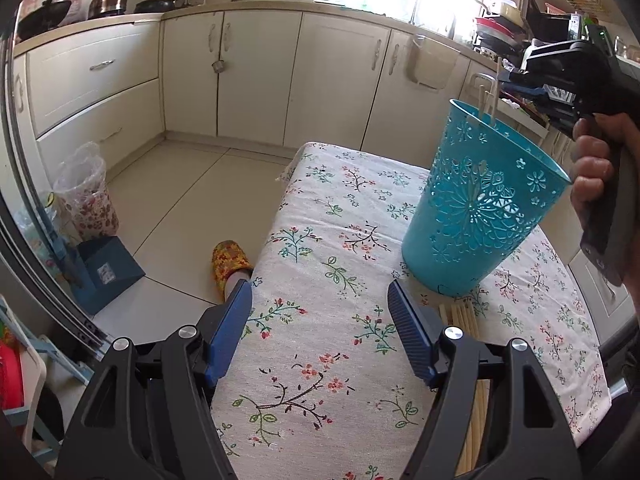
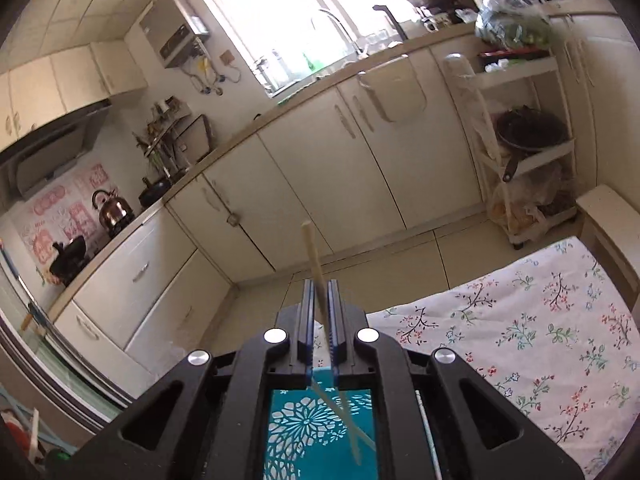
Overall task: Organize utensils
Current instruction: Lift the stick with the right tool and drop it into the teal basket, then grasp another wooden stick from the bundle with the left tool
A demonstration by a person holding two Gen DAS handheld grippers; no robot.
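Left wrist view: the left claw (image 1: pixel 320 312) is held with its blue pads spread wide, nothing between them, above a table covered by a flowered cloth (image 1: pixel 320 240). Ahead and to the right of this claw, a blue perforated bucket (image 1: pixel 480 208) is seen standing on the cloth, with the tops of pale chopsticks (image 1: pixel 490 100) projecting above its far rim. A bundle of further chopsticks (image 1: pixel 460 316) is seen lying flat on the cloth just beside the right pad, partly hidden under the claw's frame. Only here is the right tool viewed from outside: it is gripped by a hand (image 1: pixel 592 168) above and behind the bucket, with its tips at the projecting sticks.

Right wrist view: the right claw (image 2: pixel 320 320) is shown with its pads nearly pressed together, a single chopstick (image 2: pixel 314 260) standing between them and rising past the tips. Whether the pads press on it cannot be told. Only here is the bucket's inside (image 2: pixel 320 432) seen, directly beneath the claw, with crossed sticks within. A white shelf rack (image 2: pixel 524 128) holding a dark pan is seen far to the right.
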